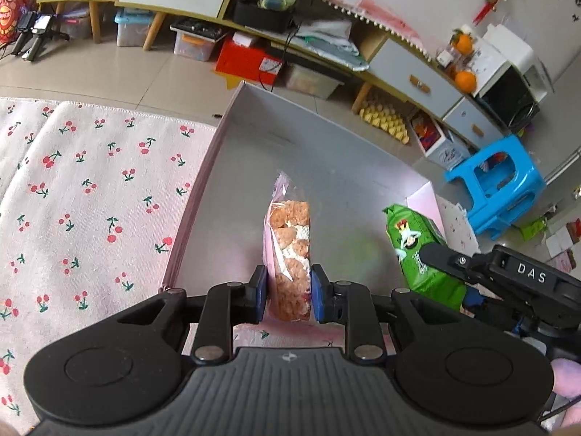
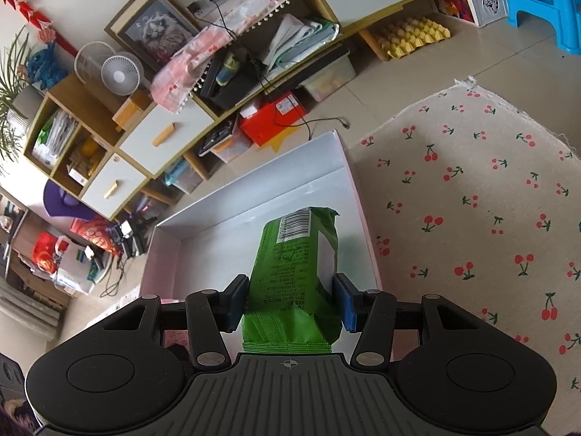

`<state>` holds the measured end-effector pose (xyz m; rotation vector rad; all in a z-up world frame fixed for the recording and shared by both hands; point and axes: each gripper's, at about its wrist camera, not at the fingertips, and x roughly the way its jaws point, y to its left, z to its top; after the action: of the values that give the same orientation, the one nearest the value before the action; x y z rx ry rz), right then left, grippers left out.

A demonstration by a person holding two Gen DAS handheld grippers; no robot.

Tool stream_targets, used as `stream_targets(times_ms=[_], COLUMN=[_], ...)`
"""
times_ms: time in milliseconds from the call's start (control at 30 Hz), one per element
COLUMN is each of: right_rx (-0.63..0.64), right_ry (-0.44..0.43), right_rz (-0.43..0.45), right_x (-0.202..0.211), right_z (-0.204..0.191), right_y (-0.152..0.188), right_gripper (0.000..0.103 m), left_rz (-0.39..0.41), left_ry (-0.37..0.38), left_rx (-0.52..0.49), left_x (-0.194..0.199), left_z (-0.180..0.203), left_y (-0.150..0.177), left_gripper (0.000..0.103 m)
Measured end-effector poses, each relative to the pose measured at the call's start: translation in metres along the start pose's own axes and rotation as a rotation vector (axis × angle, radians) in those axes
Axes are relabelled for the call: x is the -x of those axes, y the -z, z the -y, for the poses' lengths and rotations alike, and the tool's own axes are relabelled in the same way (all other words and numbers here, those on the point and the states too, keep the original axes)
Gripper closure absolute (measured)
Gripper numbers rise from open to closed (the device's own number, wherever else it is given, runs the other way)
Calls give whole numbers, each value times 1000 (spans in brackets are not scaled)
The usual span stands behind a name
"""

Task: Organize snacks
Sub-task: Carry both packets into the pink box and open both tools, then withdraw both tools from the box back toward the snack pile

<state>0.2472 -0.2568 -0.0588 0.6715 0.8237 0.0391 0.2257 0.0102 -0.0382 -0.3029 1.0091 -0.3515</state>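
A clear-and-pink packet of brown biscuits (image 1: 289,254) stands on edge between the blue pads of my left gripper (image 1: 287,292), which is shut on it over the open white box (image 1: 254,167). In the right wrist view my right gripper (image 2: 290,299) is shut on a green snack packet (image 2: 296,269), held over the same box (image 2: 225,225). From the left wrist view, that green packet (image 1: 417,250) and the right gripper's black body (image 1: 508,279) show at the box's right side.
The box lies on a cherry-print cloth (image 1: 90,189) (image 2: 472,200) near its far edge. Beyond are floor tiles, a long low cabinet (image 1: 399,69) with bins beneath, and a blue plastic stool (image 1: 497,189).
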Motion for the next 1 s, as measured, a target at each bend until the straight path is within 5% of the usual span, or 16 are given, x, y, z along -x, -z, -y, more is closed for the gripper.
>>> stream_targets(times_ms=[200,300,467,1000], right_rx=[19,6,0,132], right_ry=[6,-7,-41,47], right_rz=[-1,9,17,13], right_x=[-1,3,15,75], right_z=[-6,-5,-9,-27], right_y=[1,-1,-6,7], right_gripper=[52,50,30,18], left_rz=[30,52,90,127], left_ry=[-28,-29,-3,-19], left_rx=[-44,-54,-60,-171], left_x=[1,3,14,56], left_z=[6,8,11,36], left_y=[4,1,-1,18], left_gripper=[79,69,39,6])
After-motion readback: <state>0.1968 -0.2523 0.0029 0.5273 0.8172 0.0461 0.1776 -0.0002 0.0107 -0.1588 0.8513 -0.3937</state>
